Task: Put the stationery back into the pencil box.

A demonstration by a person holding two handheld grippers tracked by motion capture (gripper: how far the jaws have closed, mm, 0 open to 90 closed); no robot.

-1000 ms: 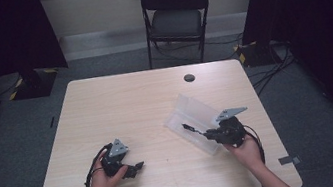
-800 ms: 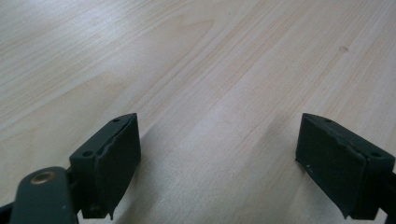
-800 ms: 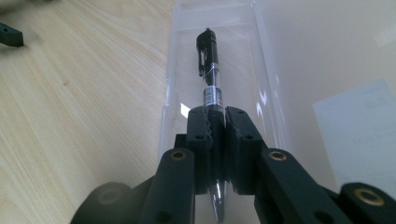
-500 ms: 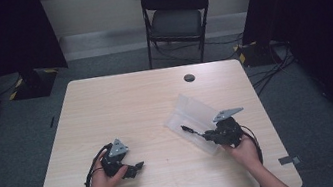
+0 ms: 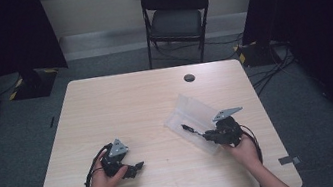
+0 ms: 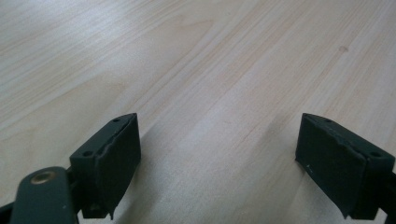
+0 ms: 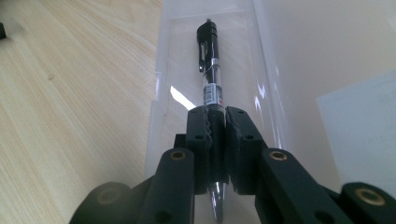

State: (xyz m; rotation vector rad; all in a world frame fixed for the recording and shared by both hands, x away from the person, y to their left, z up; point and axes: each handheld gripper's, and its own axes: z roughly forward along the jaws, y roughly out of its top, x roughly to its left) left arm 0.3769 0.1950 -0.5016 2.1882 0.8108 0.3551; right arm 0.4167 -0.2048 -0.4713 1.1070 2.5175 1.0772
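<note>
Pen: black ballpoint, clamped in right gripper over clear plastic case.
Left gripper: jaws wide apart, holding nothing, well left of case on table.

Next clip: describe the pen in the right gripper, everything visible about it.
The pen is a retractable ballpoint with a black clip end, a clear middle section bearing a small printed label, and a silvery tip cone. The right gripper clamps it at the lower barrel, jaws closed on both sides, with the tip pointing back toward the hand. It lies lengthwise over the clear plastic case on the table; whether it rests on the case or is held just above it is unclear.
</note>
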